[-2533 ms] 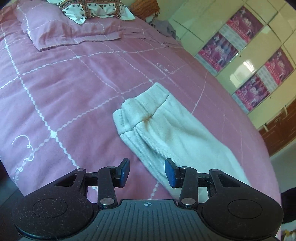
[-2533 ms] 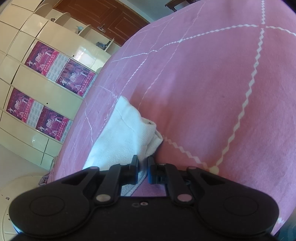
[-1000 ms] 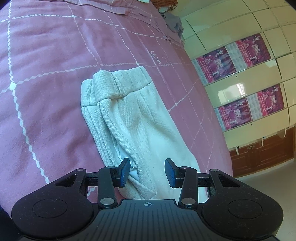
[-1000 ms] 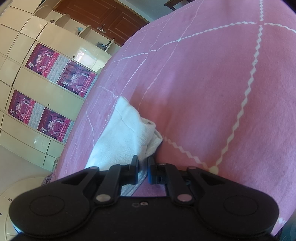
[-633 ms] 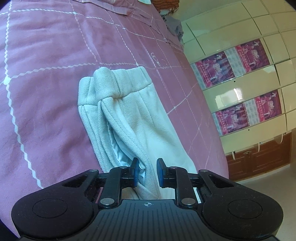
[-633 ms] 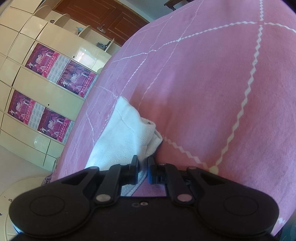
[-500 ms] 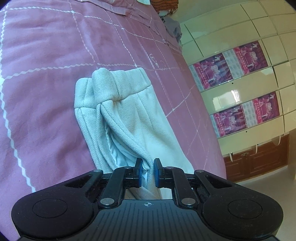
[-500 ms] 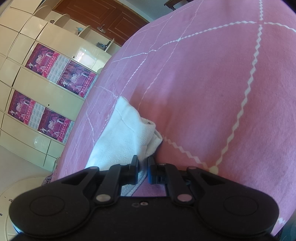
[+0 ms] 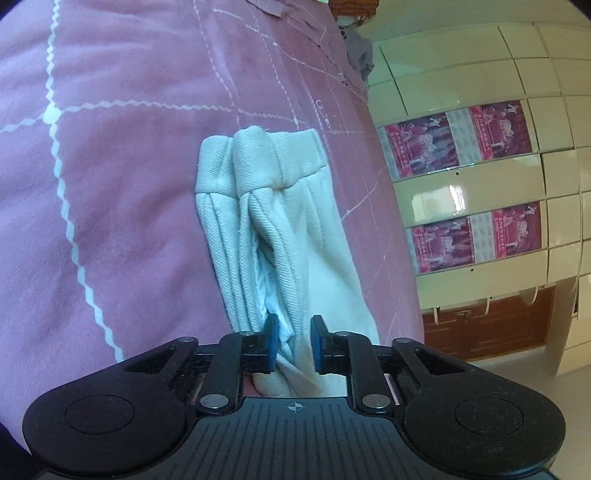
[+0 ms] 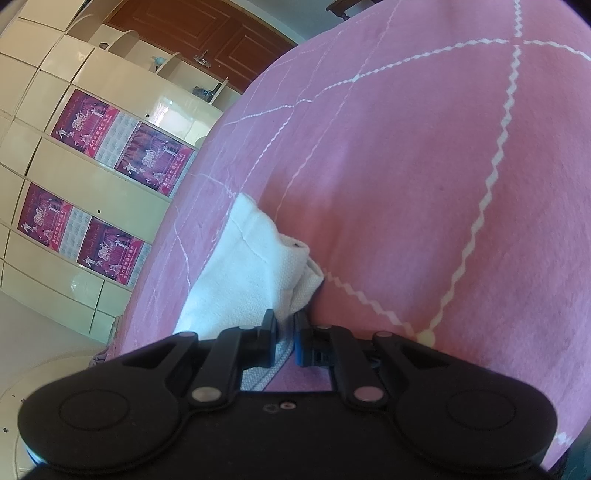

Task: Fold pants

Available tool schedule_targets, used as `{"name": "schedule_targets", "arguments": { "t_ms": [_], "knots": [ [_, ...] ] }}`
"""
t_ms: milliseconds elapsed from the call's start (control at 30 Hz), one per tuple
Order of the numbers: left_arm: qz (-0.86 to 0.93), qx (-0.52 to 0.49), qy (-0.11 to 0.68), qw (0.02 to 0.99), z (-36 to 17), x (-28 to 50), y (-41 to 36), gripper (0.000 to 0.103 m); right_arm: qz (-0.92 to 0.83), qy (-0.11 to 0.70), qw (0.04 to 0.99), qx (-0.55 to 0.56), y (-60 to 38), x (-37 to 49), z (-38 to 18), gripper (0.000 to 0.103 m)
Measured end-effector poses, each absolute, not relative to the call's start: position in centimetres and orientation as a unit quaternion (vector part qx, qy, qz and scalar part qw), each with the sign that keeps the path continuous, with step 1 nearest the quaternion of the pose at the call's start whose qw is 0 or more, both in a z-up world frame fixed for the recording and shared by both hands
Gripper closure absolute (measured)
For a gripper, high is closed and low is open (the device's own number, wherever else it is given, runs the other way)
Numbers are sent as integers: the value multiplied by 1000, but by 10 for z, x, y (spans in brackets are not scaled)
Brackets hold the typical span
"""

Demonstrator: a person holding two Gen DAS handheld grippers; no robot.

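Observation:
Cream pants (image 9: pixel 295 229) lie folded lengthwise on the pink bedspread (image 9: pixel 129 184), waistband at the far end, with a raised crease running toward me. My left gripper (image 9: pixel 293 341) sits low over the near part of that crease. Its jaws are opening, the blue pads stand a little apart, and a ridge of cloth lies loose between them. In the right wrist view the other end of the pants (image 10: pixel 243 280) bunches up just ahead of my right gripper (image 10: pixel 285 341), which is shut on a layer of that cloth.
The bed's edge runs close beside the pants, with cream cabinets carrying purple posters (image 9: pixel 480 184) beyond it and brown wooden doors (image 10: pixel 207 33) further off. Pink bedspread (image 10: pixel 424 184) with white zigzag lines stretches wide on the other side. Light floor (image 10: pixel 40 332) lies below.
The left gripper sank closer to the pants, pinched the raised crease, then parted its pads again. The crease now stands more bunched. The right gripper has not moved.

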State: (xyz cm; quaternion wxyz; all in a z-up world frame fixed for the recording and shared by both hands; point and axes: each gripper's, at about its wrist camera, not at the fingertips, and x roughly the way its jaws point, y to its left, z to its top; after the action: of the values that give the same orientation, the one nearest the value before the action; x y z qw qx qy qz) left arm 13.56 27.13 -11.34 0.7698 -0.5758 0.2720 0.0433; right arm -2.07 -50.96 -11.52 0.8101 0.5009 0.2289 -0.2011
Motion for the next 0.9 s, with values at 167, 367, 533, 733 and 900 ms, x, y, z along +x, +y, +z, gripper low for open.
{"name": "schedule_targets", "arguments": {
  "t_ms": [167,367,533,733,900],
  "knots": [
    [60,-564,269,778,-103,128,269,72,-201,229,810,502,-509,-21,-115,97],
    [49,-570,269,775,-110,122,271,72,-201,229,810,502,-510,-21,-115,97],
    [48,-577,265,771,-117,127,269,72,-201,229,810,502,-510,-21,-115,97],
    [42,-581,264,769,-119,130,266,72,-201,229,810,502,-510,-21,-116,97],
    [38,-589,261,764,-124,141,266,72,-201,229,810,502,-510,-21,-116,97]
  ]
}}
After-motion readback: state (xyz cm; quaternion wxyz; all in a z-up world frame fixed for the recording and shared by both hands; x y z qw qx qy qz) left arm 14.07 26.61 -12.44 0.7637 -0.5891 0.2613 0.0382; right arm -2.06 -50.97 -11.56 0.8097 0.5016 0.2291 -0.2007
